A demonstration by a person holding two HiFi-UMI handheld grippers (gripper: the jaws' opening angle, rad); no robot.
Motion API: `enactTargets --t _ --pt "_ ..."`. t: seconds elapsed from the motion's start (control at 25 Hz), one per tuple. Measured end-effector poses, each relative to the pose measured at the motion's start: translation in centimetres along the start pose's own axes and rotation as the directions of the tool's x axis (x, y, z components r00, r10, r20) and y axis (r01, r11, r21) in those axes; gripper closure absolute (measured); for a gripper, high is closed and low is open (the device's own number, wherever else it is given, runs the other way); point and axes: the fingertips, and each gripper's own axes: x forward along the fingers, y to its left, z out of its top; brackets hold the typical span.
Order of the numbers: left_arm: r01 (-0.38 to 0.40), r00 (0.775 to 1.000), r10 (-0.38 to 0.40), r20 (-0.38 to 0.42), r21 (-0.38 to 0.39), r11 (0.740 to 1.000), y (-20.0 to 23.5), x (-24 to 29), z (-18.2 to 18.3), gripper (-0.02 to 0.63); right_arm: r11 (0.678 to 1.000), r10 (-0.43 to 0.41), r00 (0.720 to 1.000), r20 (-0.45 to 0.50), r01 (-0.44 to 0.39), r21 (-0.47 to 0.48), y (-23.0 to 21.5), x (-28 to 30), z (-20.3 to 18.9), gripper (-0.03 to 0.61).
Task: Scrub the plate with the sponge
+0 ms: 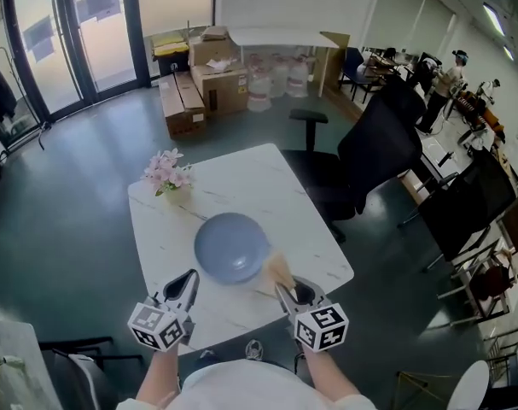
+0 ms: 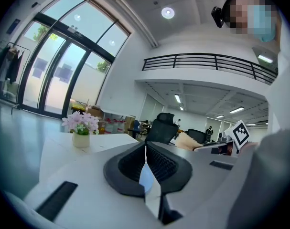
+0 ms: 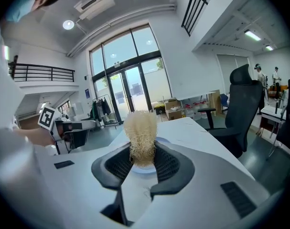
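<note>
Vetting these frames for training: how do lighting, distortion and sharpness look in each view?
Head view: even daylight, faint shadows, plate sharp, mild bending at the edges. Left gripper view: strong fisheye, dark corners, glass doors very bright. Right gripper view: same fisheye, sponge crisp between the jaws, ceiling lamp blown out.

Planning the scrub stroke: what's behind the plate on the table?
A small pot of pink flowers stands at the table's far left corner, apart from the plate; otherwise bare tabletop. What lies beneath the plate is covered.
</note>
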Motion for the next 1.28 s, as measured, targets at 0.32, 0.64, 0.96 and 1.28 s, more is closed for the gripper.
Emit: enactTargets --t 0.32,0.64,0.96,1.28 --pt "-0.099 0.995 0.099 0.013 -0.021 0.995 -0.5 0.7 -1.0 0.58 0.996 0.087 0.995 -0.041 -0.089 -0.025 -2.3 0.6 -0.6 0.462" --pt "-0.11 0.994 0.11 -0.004 -0.016 0.994 0.8 1.7 -0.5 0.58 0.995 0.104 0.994 -0.037 -0.104 0.0 -2.5 2.5 -0.1 0.462" --pt "-0.084 0.996 0.084 -0.011 -0.003 0.996 3.5 3.4 1.1 0.58 0.996 0.086 0.996 -0.021 -0.085 0.022 -2.5 5.6 1.0 0.462" --pt "-0.073 0.997 0.073 -0.025 -0.002 0.997 6.6 5.0 1.8 0.58 0.995 0.093 0.995 -0.043 -0.092 0.033 -1.9 9.3 1.2 0.462"
